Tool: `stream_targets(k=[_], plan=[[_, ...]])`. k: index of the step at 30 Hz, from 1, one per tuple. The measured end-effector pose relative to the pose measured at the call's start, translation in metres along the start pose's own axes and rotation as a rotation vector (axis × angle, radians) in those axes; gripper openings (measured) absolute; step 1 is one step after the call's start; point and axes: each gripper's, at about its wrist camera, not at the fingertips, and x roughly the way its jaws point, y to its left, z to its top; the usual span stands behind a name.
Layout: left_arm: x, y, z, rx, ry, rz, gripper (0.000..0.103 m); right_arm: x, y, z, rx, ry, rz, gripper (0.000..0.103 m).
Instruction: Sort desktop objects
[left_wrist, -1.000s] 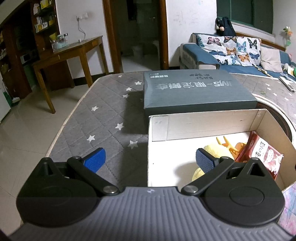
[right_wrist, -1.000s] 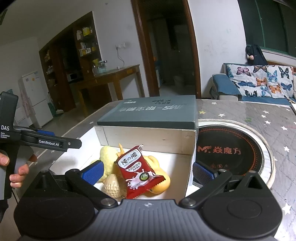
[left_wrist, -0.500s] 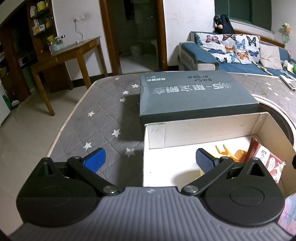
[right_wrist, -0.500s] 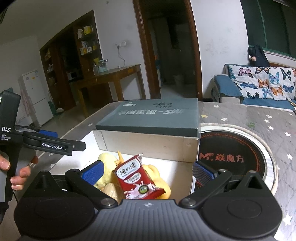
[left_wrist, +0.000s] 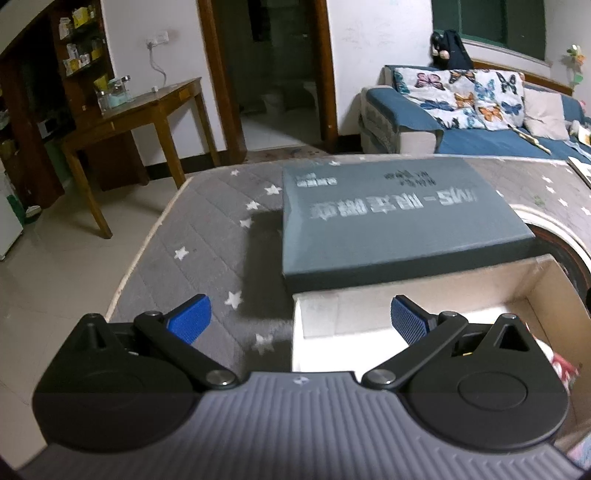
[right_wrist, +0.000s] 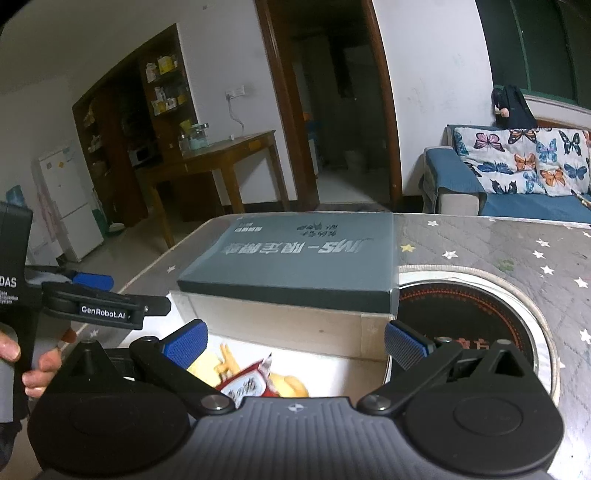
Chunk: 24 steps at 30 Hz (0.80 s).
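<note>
An open white cardboard box (left_wrist: 424, 306) (right_wrist: 280, 328) stands on the star-patterned grey table cover. It holds a red snack packet (right_wrist: 245, 384), yellow plush items (right_wrist: 207, 369) and an orange toy; in the left wrist view these are mostly hidden. A flat dark grey lid (left_wrist: 391, 218) (right_wrist: 295, 258) lies just beyond the box. My left gripper (left_wrist: 299, 317) is open and empty above the box's left wall. My right gripper (right_wrist: 293, 341) is open and empty above the box. The left gripper also shows in the right wrist view (right_wrist: 92, 295).
A round black induction cooktop (right_wrist: 469, 317) is set in the table right of the box. The table's left edge (left_wrist: 147, 243) drops to tiled floor. A wooden side table (left_wrist: 140, 107), a doorway and a blue sofa (left_wrist: 480, 122) lie beyond.
Both grippers have pulled back and tilted up, so the box and its contents sit lower in each view. Both stay open and empty.
</note>
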Motion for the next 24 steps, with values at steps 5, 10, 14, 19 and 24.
stream_targets(k=[5,10,14,19,24], plan=[[0.012,0.006,0.016,-0.016,-0.004,0.024,0.103,0.015,-0.013,0.021,0.010,0.005,-0.011,0.103],[0.027,0.011,0.027,-0.031,0.013,0.031,0.103,0.034,-0.030,0.036,0.048,0.022,-0.012,0.103],[0.033,0.007,0.028,-0.024,0.027,0.019,0.103,0.048,-0.042,0.042,0.074,0.037,-0.021,0.103],[0.040,0.004,0.027,-0.014,0.038,0.017,0.103,0.061,-0.054,0.045,0.105,0.049,-0.024,0.103],[0.054,0.008,0.031,-0.032,0.051,0.022,0.103,0.078,-0.054,0.050,0.076,0.078,-0.039,0.103]])
